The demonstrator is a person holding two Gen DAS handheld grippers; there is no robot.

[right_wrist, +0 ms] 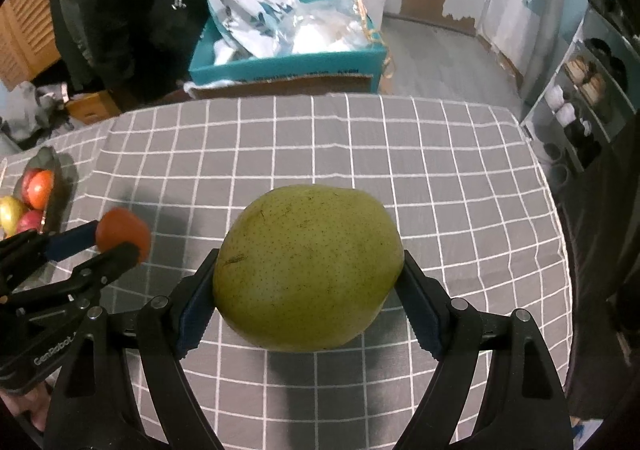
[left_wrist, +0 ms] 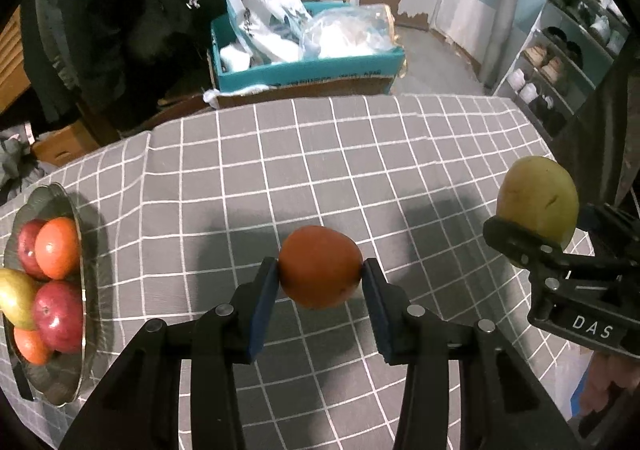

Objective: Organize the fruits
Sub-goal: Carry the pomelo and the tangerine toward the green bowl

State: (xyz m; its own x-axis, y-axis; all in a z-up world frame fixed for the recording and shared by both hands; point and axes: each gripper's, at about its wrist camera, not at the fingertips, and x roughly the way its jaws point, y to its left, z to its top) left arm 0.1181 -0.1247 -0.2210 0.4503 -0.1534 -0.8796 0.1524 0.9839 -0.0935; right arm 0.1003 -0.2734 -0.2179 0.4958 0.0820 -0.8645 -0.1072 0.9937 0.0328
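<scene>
Two grippers: the left gripper (left_wrist: 320, 276) with one orange (left_wrist: 320, 267), the right gripper (right_wrist: 308, 292) with one green pear (right_wrist: 308, 268). In the one metal bowl (left_wrist: 76, 206) at far left: two red apples (left_wrist: 58, 316), two oranges (left_wrist: 57, 247) and one yellow pear (left_wrist: 14, 304) (five fruits that show). Beyond the one checked tablecloth (left_wrist: 360, 154), one teal box (left_wrist: 308, 72).

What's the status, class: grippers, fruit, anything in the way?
Left gripper shut on orange. Right gripper shut on pear. Both held above tablecloth. Fruit bowl far left, path unobstructed.
</scene>
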